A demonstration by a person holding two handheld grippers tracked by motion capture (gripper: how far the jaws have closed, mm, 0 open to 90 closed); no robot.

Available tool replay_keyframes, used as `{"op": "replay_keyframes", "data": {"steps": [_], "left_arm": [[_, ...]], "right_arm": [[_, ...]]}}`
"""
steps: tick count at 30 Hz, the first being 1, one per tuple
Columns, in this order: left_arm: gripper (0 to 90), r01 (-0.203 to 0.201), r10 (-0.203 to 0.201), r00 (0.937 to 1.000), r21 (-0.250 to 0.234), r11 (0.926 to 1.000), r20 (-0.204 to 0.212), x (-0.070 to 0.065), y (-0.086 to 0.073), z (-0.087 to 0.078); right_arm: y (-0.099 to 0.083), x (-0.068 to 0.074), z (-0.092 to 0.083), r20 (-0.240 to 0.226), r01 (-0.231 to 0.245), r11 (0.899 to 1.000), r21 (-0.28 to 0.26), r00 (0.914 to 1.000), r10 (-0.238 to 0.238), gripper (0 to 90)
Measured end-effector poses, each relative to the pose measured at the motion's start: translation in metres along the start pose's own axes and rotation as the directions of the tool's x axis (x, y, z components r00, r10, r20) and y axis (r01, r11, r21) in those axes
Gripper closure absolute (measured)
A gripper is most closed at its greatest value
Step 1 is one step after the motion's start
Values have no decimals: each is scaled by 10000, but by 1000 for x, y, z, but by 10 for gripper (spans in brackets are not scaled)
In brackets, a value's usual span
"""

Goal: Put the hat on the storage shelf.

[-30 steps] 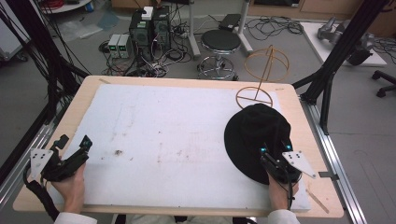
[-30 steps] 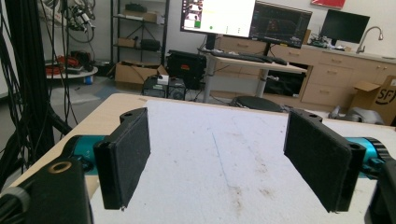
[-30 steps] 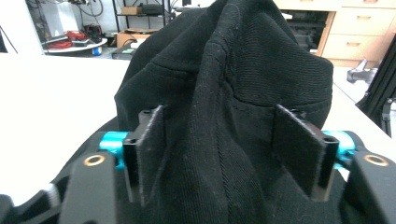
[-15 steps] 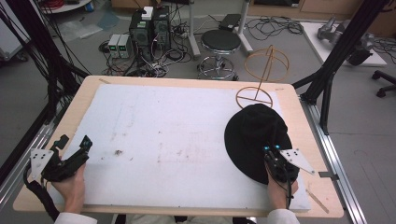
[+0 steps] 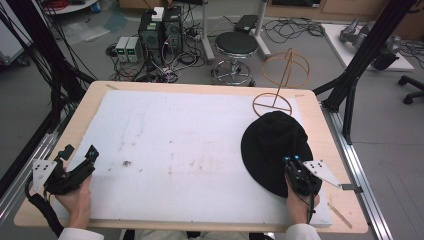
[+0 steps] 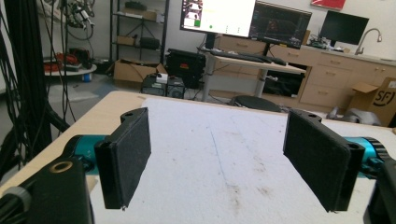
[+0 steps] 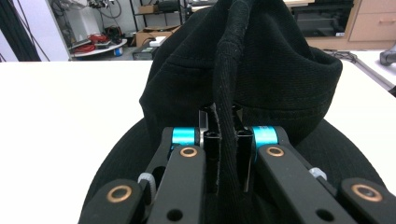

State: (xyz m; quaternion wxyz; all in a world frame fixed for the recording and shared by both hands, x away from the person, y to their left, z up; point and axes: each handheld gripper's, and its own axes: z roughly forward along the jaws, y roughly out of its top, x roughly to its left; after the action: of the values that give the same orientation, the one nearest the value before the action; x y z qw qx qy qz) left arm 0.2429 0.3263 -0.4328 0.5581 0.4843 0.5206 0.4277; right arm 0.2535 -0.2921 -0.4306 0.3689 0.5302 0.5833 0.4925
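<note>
Right gripper view: black hat [image 7: 243,70] fold pinched between fingers [image 7: 211,154].

"What sort of room is this?"

"A robotics or research lab, I'd say. The wooden table [image 5: 320,127] carries a white mat [image 5: 190,150] and sits inside black metal framing [image 5: 367,55], and cables [image 5: 45,60] hang down beside it."

"Anything else?"

"On the grey floor behind it there are computer towers [image 5: 161,27] and small boxes [image 5: 128,48] in a tangle of wires, plus a round stool [image 5: 238,45]. Farther back, a desk holds large monitors [image 6: 218,16] and a keyboard [image 6: 243,56]."

"Could it be an office?"

"Partly. But there are wooden cabinets [image 6: 331,84] with a sink tap [image 6: 366,37], cardboard boxes [image 6: 135,72] and shelving [image 6: 135,28] full of gear."
</note>
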Motion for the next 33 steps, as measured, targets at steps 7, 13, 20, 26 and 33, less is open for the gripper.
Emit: {"op": "replay_keyframes", "data": {"steps": [7, 13, 20, 26, 33], "left_arm": [[234, 49, -49, 10000, -3, 10000, 16, 0, 0, 0], [235, 86, -85, 9999, -3, 10000, 57, 0, 0, 0], [235, 297, -297, 9995, 49, 9995, 109, 2, -1, 0], [235, 464, -464, 9989, 44, 9989, 56, 5, -2, -1], [235, 628, -630, 9979, 146, 9979, 139, 6, -2, 0]], "right_arm": [[2, 2, -4, 53, 333, 9990, -282, 9994, -331, 874], [7, 6, -7, 42, 677, 9960, -584, 9977, -676, 875], [10, 5, -12, 104, 796, 9927, -910, 9968, -790, 875], [15, 6, -17, 91, 1006, 9883, -1147, 9949, -1002, 875], [20, 11, -21, 13, 1349, 9805, -1433, 9907, -1361, 875]]}}
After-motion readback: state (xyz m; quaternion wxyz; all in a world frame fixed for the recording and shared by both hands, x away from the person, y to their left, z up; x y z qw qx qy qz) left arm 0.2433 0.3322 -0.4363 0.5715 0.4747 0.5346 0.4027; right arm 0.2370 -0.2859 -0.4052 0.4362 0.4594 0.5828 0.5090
